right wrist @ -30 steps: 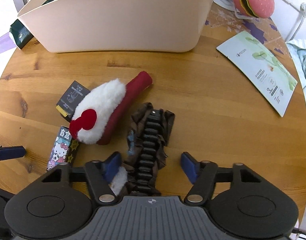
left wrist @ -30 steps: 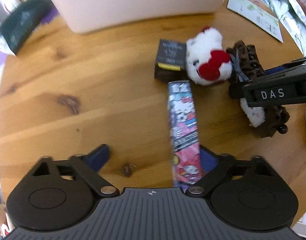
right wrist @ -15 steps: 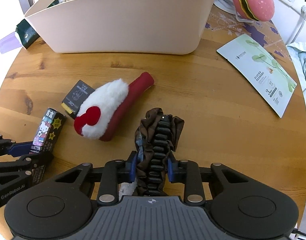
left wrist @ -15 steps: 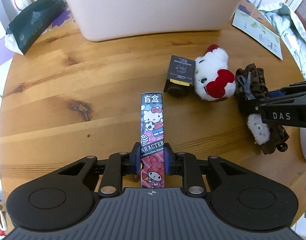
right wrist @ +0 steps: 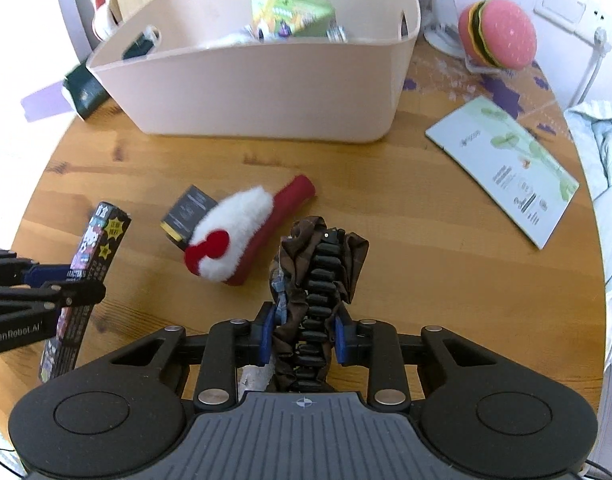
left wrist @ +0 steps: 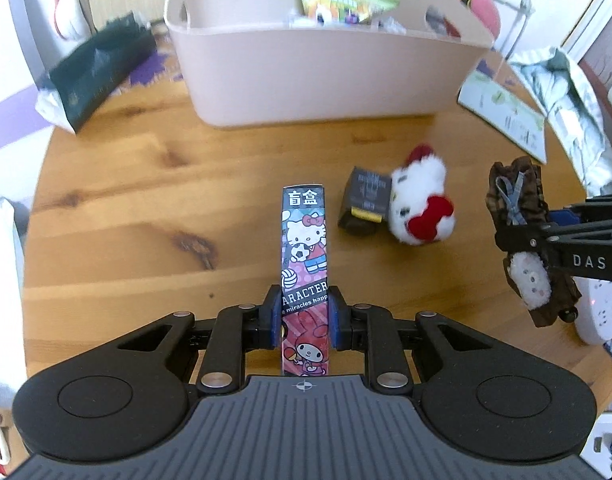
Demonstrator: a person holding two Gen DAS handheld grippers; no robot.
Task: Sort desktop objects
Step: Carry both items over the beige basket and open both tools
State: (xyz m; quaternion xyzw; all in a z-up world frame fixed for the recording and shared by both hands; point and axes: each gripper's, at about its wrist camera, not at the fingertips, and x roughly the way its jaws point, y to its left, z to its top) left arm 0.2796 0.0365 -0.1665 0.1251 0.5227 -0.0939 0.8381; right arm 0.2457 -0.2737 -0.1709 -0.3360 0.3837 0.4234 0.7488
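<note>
My left gripper is shut on a tall cartoon-printed blind box, held off the round wooden table. The same box shows at the left of the right wrist view. My right gripper is shut on a brown fabric hair claw clip, also lifted; this clip appears at the right of the left wrist view. On the table lie a white plush hair clip with a red bow and a small black box. The cream bin stands behind them.
The bin holds a green packet and other items. A leaflet lies at the right, a burger plush behind it, a dark green bag left of the bin, and pale cloth off the right edge.
Both grippers closed from open, the left on the blind box, the right on the brown clip. Both then rose, lifting their objects off the table, so the bin's inside came into view.
</note>
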